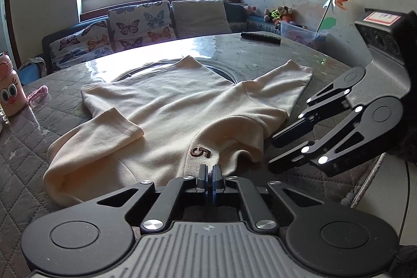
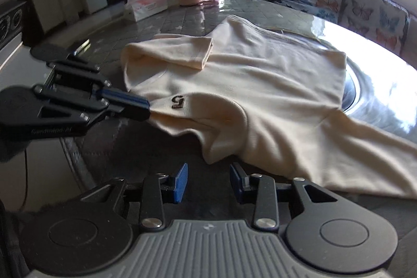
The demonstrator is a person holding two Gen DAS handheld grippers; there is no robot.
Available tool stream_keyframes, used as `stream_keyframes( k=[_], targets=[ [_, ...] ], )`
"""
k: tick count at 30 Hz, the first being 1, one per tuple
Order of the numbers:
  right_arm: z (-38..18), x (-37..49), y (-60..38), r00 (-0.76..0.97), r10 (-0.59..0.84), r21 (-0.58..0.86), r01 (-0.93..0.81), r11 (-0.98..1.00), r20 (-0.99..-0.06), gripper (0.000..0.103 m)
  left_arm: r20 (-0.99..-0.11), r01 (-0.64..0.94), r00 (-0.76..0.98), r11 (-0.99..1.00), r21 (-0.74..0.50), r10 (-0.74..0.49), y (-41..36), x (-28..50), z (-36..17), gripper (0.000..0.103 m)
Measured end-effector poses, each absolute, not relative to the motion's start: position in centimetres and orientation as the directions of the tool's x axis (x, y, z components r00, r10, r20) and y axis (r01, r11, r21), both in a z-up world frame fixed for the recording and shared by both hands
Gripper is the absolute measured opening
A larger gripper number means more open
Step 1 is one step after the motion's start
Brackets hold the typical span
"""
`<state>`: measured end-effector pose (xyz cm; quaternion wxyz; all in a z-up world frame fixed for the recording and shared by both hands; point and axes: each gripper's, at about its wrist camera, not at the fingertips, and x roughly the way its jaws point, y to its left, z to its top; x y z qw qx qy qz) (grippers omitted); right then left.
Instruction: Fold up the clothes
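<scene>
left gripper (image 2: 146, 108) pinches shirt (image 1: 169, 106) collar; right gripper (image 2: 208, 180) spread, empty (beside hem): lone pinch may bunch cloth.

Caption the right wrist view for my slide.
Left tool pinches the cream cotton T-shirt; right tool open.

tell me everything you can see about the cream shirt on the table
The cream shirt is a soft knit tee, lying spread but rumpled on the round table. One short sleeve is folded onto the body; the other lies outward. A brown embroidered 5 sits near the neck edge, which the left gripper pinches. The right gripper hovers open beside it.
</scene>
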<state>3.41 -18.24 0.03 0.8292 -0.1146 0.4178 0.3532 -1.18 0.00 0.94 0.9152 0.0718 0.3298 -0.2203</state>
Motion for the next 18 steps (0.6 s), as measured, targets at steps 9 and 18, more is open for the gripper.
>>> stream_keyframes(
  k=[9,18],
  targets=[
    [-0.6,4.6,-19.9,0.413,0.566,0.292,-0.558,0.777,-0.714,0.03,-0.635,0.455,0.684,0.89,-0.012,-0.359,-0.1,-1.3,0.9,0.003],
    [0.1,3.3,-20.9,0.488,0.538,0.254,-0.532,0.808,-0.688,0.004,-0.618,0.442,0.698,0.897,-0.027,-0.362,0.9,-1.8,1.6,0.003]
  ],
)
